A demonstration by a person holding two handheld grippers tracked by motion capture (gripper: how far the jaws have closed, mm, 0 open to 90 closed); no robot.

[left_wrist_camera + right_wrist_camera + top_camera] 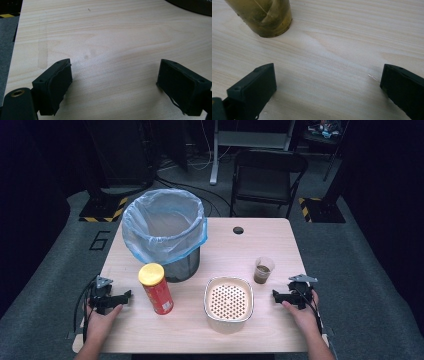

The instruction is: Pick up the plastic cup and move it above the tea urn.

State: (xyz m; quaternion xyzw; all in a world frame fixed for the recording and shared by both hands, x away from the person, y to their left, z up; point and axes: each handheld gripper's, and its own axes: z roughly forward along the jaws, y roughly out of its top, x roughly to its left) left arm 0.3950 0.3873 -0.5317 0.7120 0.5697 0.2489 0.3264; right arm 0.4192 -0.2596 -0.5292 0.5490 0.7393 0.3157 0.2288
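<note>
Table: one light wooden table (280, 250), one round cable hole (238, 230) near its far edge.
Bins: one dark waste bin lined with a pale blue plastic bag (165, 232), upright, far left part of the table.
Cans: one red cylindrical snack can with a yellow lid (156, 289), upright, just in front of the bin.
Baskets: one cream perforated plastic basket (228, 304), near-centre, right of the can.
Cups: one clear plastic cup holding brown liquid (263, 270), upright, between the basket and the right gripper; its base is at top left of the right gripper view (263, 16).
Left gripper (121, 300): one, resting at the near left, jaws apart, bare tabletop between them (113, 82).
Right gripper (278, 296): one, near right edge, jaws apart, holding nothing (328, 87); cup near but apart from it.
Hands: two, one on each gripper.
</note>
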